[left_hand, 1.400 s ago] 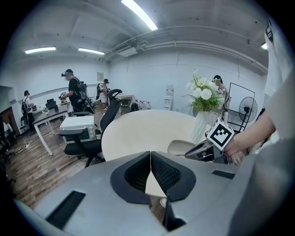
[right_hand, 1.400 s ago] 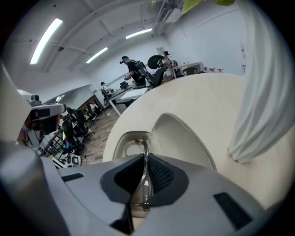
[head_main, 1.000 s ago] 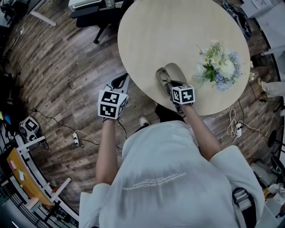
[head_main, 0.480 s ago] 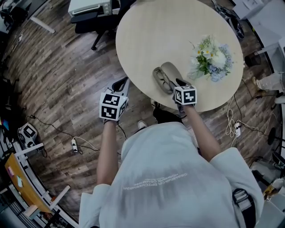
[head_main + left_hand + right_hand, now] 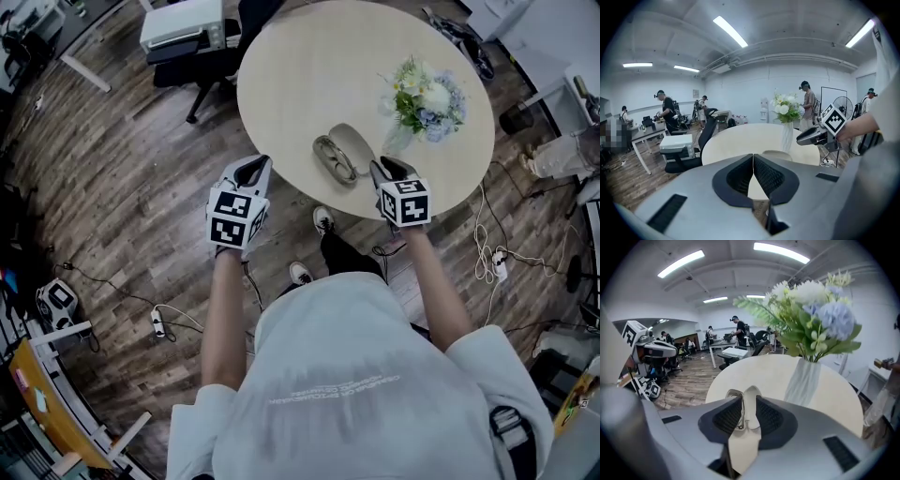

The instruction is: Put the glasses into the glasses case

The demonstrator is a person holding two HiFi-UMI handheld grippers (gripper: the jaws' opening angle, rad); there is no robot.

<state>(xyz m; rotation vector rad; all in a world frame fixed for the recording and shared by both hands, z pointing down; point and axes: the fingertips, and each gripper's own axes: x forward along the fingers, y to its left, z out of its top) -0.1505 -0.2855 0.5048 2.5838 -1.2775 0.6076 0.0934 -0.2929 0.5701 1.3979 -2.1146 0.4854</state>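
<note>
An open beige glasses case lies near the front edge of the round table. The glasses rest in its left half; its lid lies open to the right. My right gripper hovers at the table edge just right of the case, jaws a little apart with nothing held. In the right gripper view the case shows through the gap of the right gripper. My left gripper hangs off the table to the left over the floor. The left gripper has its pads touching and holds nothing.
A vase of white and blue flowers stands right of the case, close to my right gripper. An office chair and a white appliance stand beyond the table's left side. Cables lie on the wooden floor. People work at the back of the room.
My right gripper has drawn back from over the case to the table edge on its right. The left gripper has stayed off the table. The head view has shifted.
</note>
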